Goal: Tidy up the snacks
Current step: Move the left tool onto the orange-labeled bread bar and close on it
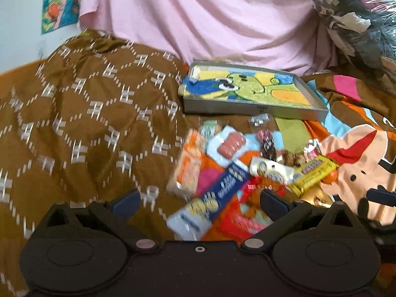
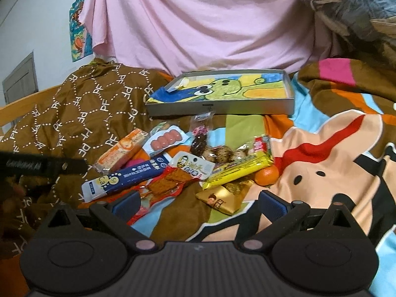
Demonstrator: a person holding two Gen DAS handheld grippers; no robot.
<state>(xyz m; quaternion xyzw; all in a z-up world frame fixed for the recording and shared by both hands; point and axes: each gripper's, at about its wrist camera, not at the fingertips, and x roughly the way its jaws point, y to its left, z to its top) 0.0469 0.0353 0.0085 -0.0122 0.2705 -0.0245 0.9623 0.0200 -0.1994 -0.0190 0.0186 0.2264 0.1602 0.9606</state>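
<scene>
A heap of wrapped snacks lies on the bedspread in front of a shallow grey tray (image 2: 222, 107) lined with a cartoon drawing. In the heap are a blue packet (image 2: 126, 176), an orange packet (image 2: 121, 152), a sausage pack (image 2: 164, 142), a yellow bar (image 2: 237, 169), a gold packet (image 2: 220, 201) and a small orange fruit (image 2: 267, 175). My right gripper (image 2: 199, 203) is open just short of the heap, holding nothing. My left gripper (image 1: 200, 201) is open too, low over the blue packet (image 1: 219, 193) and a red packet (image 1: 245, 212). The left view is blurred. The tray (image 1: 250, 110) lies beyond.
A brown patterned cloth (image 2: 81, 113) is bunched to the left of the heap. Pink fabric (image 2: 198, 24) hangs behind the tray. A bundle in clear plastic (image 2: 351, 5) fills the far right. The cartoon bedspread (image 2: 321, 148) stretches out to the right.
</scene>
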